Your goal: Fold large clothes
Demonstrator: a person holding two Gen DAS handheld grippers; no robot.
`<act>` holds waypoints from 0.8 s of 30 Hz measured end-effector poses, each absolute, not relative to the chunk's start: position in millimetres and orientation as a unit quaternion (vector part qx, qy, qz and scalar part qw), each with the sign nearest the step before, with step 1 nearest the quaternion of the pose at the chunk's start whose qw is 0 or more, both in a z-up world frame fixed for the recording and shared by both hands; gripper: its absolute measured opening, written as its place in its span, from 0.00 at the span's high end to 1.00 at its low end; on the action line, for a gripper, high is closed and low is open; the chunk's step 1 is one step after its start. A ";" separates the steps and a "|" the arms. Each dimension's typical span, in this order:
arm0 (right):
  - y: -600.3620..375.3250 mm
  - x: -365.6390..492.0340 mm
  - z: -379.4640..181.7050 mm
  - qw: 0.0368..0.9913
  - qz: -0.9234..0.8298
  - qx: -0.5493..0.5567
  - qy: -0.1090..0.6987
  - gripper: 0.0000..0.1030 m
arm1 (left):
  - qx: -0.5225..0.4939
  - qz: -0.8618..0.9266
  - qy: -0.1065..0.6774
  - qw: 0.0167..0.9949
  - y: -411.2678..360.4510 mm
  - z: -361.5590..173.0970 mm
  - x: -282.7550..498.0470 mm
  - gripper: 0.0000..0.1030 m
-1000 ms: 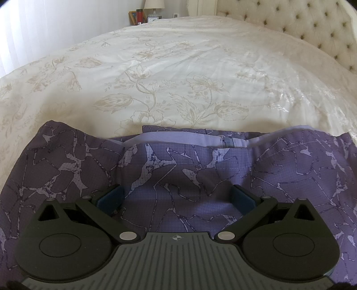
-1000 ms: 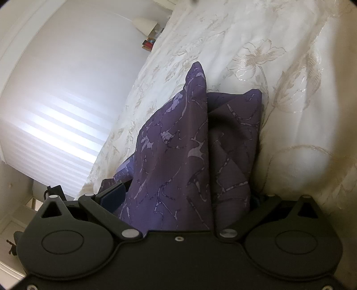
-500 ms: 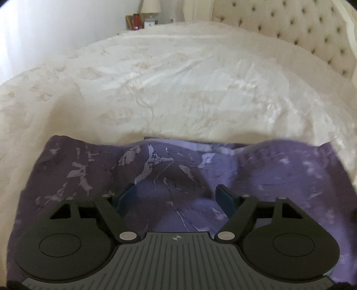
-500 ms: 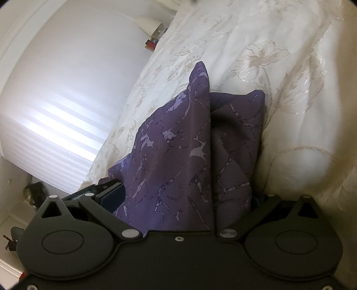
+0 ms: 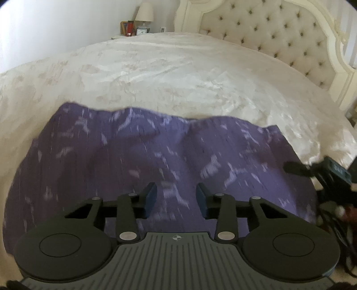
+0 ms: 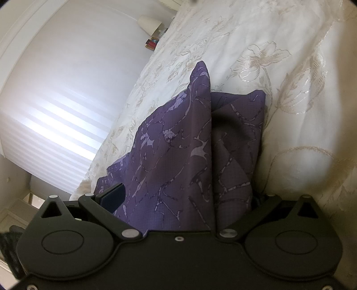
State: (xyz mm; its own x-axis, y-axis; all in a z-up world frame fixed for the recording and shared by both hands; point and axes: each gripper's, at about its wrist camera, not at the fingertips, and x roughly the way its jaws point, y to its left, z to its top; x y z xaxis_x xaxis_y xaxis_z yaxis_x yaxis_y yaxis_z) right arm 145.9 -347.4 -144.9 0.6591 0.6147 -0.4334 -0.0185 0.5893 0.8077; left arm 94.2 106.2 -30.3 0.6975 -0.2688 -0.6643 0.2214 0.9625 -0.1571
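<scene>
1. While the purple garment [image 5: 156,160] lies spread across the near part of the bed [image 5: 178,73], the left gripper [image 5: 176,198] hovers over its near middle; its jaws are closing, the blue pads [image 5: 150,196] still apart, with cloth under the gap rather than pinched between them.
2. Seen from the left wrist, the cloth is blurred; its far edge runs wavy from left to right, with bare cream bedcover beyond it.
3. At the far right of that view stands a tufted headboard [image 5: 279,33]; at the far left a lamp [image 5: 144,12] sits beside small items.
4. From the right wrist, the garment [image 6: 178,156] rises in a peaked fold against the floral bedcover [image 6: 279,78].
5. The right gripper [image 6: 185,196] has its fingers spread wide, the cloth bunched between them; the left pad [image 6: 112,195] shows, the right one is hidden by fabric, so I cannot tell whether they clamp it.
6. Bright blinds [image 6: 55,125] fill the left of that view.
</scene>
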 end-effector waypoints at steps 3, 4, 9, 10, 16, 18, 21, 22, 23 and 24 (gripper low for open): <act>-347.3 145.8 -144.9 0.814 0.194 0.409 0.364 0.00 | -0.043 -0.138 0.368 0.918 104.7 -33.7 83.0 0.66; -347.4 145.9 -145.0 0.814 0.194 0.409 0.364 0.00 | -0.046 -0.143 0.370 0.917 103.5 -35.0 79.6 0.67; -346.8 145.5 -145.0 0.814 0.194 0.409 0.364 0.00 | -0.045 -0.157 0.372 0.914 93.0 -44.3 64.4 0.77; -347.1 145.3 -145.0 0.814 0.194 0.409 0.363 0.00 | -0.042 -0.158 0.374 0.913 91.4 -47.0 64.0 0.77; -348.4 145.2 -144.8 0.816 0.196 0.405 0.363 0.00 | -0.058 -0.153 0.395 0.904 93.0 -74.2 72.1 0.80; -348.0 144.7 -145.2 0.816 0.197 0.403 0.363 0.00 | -0.054 -0.151 0.394 0.905 92.5 -79.5 73.3 0.80; -349.5 144.1 -145.0 0.815 0.197 0.405 0.364 0.00 | -0.042 -0.152 0.390 0.907 91.4 -80.1 70.7 0.80; -350.2 143.7 -144.7 0.815 0.197 0.405 0.365 0.00 | -0.044 -0.153 0.389 0.907 92.1 -80.3 70.5 0.80; -350.4 143.0 -143.9 0.814 0.197 0.405 0.366 0.00 | -0.048 -0.154 0.390 0.907 93.9 -80.6 70.7 0.80; -350.9 142.1 -143.0 0.813 0.198 0.405 0.369 0.00 | -0.053 -0.156 0.390 0.906 95.8 -80.8 71.2 0.80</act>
